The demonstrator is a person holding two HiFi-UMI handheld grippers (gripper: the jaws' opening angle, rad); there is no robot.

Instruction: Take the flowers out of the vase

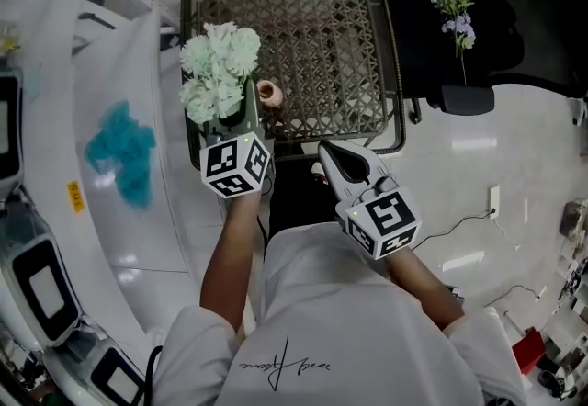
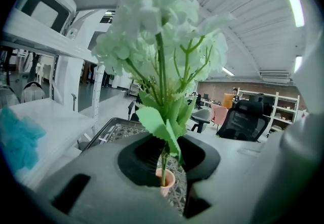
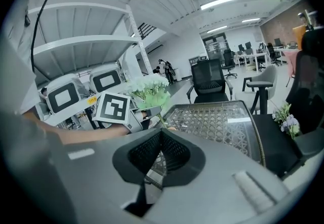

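A: Left claw?
B: We note it clamped on the stem of the pale green flowers, with the blooms upright above the jaws.
A: Vase?
B: Small, pink, upright on the lattice-topped desk, just beside the left claw. In the left gripper view the stem's lower end lines up with its mouth; we cannot tell whether it is clear of it.
A: Right claw?
B: Jaws closed together, nothing between them. We log it at the desk's near edge, apart from the vase.
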